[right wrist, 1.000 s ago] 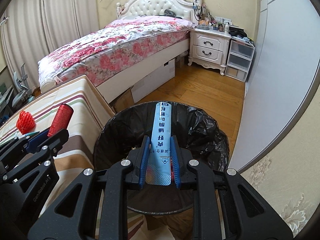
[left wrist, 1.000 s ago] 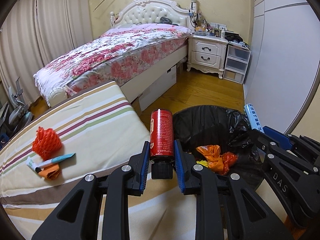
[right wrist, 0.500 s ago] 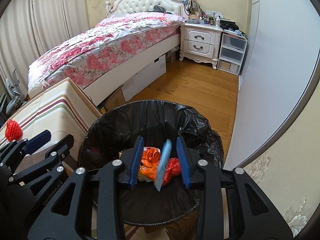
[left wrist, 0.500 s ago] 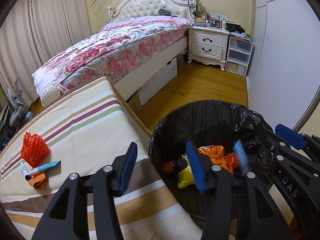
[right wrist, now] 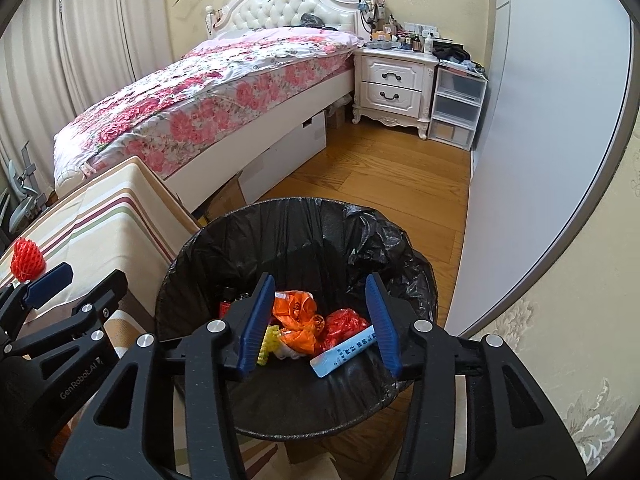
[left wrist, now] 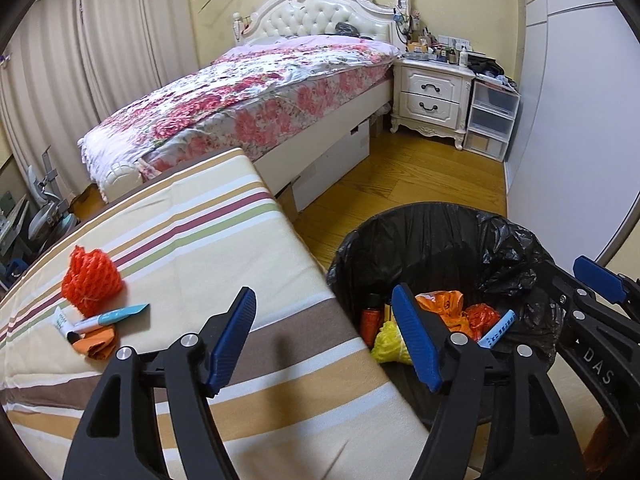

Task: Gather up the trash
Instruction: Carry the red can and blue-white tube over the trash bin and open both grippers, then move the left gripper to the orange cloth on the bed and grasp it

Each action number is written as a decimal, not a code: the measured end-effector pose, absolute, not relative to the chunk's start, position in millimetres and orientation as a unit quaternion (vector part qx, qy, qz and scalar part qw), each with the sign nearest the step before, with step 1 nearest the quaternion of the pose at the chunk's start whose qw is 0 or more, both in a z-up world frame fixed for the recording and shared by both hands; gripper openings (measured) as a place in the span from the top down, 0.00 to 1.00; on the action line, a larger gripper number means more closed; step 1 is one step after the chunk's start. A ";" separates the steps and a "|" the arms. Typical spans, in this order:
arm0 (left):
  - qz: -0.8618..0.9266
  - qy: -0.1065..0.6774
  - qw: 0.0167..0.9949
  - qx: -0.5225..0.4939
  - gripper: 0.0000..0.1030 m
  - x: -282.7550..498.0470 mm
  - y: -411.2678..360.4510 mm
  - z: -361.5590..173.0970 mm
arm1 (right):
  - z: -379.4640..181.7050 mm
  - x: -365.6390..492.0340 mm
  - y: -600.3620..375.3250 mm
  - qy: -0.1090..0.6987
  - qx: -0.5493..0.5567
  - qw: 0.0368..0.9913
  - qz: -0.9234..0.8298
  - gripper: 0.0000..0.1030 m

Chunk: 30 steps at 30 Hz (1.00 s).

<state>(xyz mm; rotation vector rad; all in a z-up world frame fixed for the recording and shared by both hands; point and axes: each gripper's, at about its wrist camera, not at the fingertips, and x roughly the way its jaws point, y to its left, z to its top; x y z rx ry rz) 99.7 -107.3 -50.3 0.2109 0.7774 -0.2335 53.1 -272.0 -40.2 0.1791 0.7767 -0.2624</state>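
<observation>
Both claws, left (left wrist: 324, 340) and right (right wrist: 320, 320), gaped wide and empty over the bin (right wrist: 280, 216); reaching back could snag its loose liner (right wrist: 384, 240).

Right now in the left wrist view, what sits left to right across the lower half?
Red foam fruit net → blue-capped white tube → open left gripper → pale blue flat tube inside the black-lined trash bin → right gripper.
</observation>
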 end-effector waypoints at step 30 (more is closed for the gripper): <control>0.060 0.398 0.915 0.021 0.31 67.0 95.3 -53.4 | -37.3 71.6 -102.2 0.396 0.021 0.917 0.036 0.50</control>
